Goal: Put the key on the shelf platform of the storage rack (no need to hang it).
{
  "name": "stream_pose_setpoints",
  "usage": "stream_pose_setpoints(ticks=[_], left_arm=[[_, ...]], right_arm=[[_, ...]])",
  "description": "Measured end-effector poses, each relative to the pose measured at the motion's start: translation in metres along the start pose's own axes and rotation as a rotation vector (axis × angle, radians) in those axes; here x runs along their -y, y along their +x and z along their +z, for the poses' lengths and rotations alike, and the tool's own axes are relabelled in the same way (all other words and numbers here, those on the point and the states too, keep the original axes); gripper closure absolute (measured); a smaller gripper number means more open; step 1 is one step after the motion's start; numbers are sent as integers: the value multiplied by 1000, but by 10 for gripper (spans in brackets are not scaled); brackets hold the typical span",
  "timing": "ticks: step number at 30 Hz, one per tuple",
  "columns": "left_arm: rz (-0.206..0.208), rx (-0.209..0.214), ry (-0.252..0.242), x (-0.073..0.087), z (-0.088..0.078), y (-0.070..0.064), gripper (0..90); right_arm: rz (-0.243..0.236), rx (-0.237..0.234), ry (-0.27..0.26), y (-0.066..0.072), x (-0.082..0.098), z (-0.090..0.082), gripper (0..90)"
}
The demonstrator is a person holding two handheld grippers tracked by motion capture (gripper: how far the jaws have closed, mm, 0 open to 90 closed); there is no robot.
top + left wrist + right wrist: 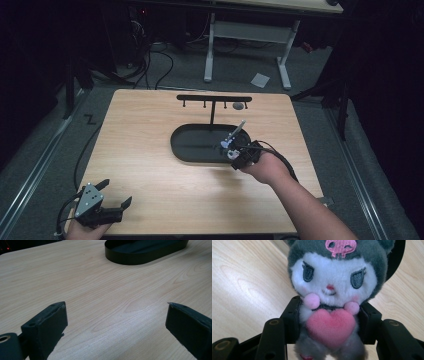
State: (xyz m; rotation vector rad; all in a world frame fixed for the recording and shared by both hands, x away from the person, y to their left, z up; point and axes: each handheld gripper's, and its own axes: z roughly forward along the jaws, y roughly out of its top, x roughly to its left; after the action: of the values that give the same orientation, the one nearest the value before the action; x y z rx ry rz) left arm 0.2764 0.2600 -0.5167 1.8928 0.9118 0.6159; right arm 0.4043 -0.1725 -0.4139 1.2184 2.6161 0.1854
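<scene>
— Start at the left: what is the left gripper (pixel 116 201) doing?

— It rests at the near left corner of the table (pixel 150 150), jaws spread wide with nothing but bare wood between them. In the left gripper view the oval black tray (pixel 140 257) lies far ahead and to the right, well apart from it.

— And moving right?

— The tray (pixel 190 150) sits mid-table, and behind it stands a black rack (pixel 214 98) with small hooks along its bar (one hook carries something round and grey, too small to identify). Then comes the right gripper (pixel 234 150), at the tray's near right edge.

— Holding what?

— A plush doll (pixel 334 290) with a grey hood, white face and pink heart. The jaws are clamped on its body from both sides, just at the heart, so its head stands clear above the pads.

— So what does the coming move turn on?

— I'd judge it's the rack: it lies straight beyond the doll, across the tray, away from the person. The doll's long axis points up out of the jaws toward that bar, and the right hand is by far the nearer one.
</scene>
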Motion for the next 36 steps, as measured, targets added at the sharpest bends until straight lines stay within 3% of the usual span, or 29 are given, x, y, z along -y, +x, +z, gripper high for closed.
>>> stream_pose_setpoints(ticks=[11,23,31,36], left_arm=[[-2,0,-7,0,-1,1,48],[0,0,-8,0,-1,2,48],[-4,4,-11,0,-2,2,48],[-3,4,-10,0,-1,2,49]], right_arm=[[7,14,-15,-2,-35,13,467],[-16,16,-14,7,-83,53,465],[-7,30,41,8,-89,80,456],[1,14,55,5,-87,86,430]])
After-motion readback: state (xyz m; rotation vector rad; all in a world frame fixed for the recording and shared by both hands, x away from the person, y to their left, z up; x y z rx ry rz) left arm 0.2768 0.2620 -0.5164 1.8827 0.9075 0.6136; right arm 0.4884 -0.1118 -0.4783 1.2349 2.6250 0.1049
